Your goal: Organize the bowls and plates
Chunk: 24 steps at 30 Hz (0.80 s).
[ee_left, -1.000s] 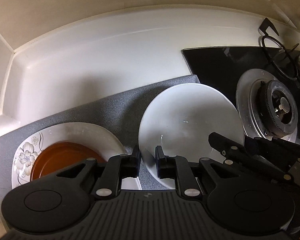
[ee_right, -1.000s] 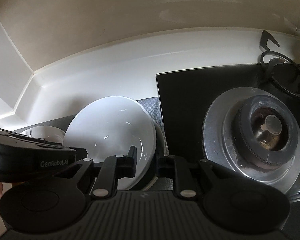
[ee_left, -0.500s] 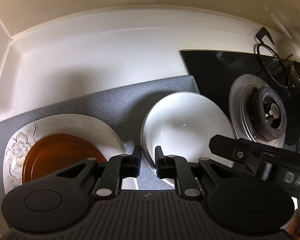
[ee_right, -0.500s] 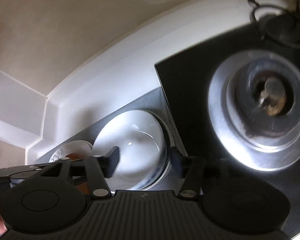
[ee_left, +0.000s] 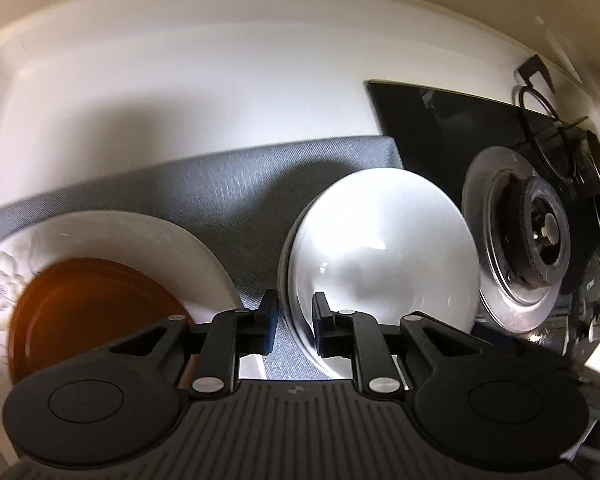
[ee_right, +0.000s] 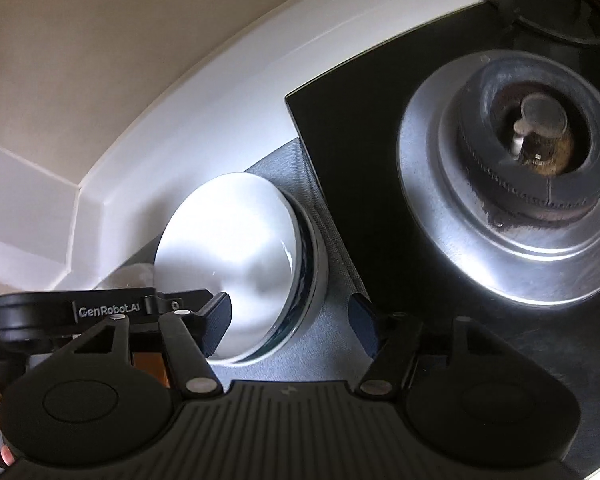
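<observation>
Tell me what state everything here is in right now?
white bowl: upright on the grey mat, empty, nested in another dish.
floral plate: flat on the mat, brown dish inside.
stove burner: unlit, bare.
left gripper: narrow gap astride the bowl's rim.
right gripper: jaws wide, closing, bowl's edge between them, not gripped.

The right claw (ee_right: 290, 330), jaws closing, straddles the white bowl's (ee_right: 228, 264) rim untouched.

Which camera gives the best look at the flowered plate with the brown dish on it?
The left wrist view. There the flowered plate lies on the grey mat with the brown dish inside, most of both visible. The right wrist view shows only a brown sliver behind the gripper parts.
</observation>
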{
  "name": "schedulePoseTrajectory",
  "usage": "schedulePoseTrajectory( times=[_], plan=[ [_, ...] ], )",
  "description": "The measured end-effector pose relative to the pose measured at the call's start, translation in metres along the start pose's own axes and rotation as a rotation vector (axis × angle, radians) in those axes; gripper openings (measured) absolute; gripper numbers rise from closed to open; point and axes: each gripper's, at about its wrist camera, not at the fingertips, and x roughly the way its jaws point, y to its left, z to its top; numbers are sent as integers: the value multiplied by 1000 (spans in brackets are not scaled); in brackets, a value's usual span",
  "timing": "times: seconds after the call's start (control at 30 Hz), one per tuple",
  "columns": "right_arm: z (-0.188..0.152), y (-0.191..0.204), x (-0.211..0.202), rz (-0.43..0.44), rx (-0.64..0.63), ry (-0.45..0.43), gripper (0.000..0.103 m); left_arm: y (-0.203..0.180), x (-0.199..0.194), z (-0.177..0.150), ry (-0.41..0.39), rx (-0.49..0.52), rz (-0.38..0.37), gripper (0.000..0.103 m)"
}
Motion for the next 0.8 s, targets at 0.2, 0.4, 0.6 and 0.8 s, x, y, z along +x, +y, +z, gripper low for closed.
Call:
schedulePoseTrajectory(
  times=[0.2,0.4,0.6,0.8],
  plan=[
    [-6,0,2,-50,-16,-11,32,-5,-1,-8,-5,55,1,20],
    [-30,0,-15,-96,-83,47,29,-17,-6,-46,38,88,16,22],
    [-29,-15,-14,-46,-37,25,32,-23,-3,-54,9,108,35,26],
    [-37,-24,-8,-19,40,15,30,-22,-6,-55,-18,99,41,22]
  ],
)
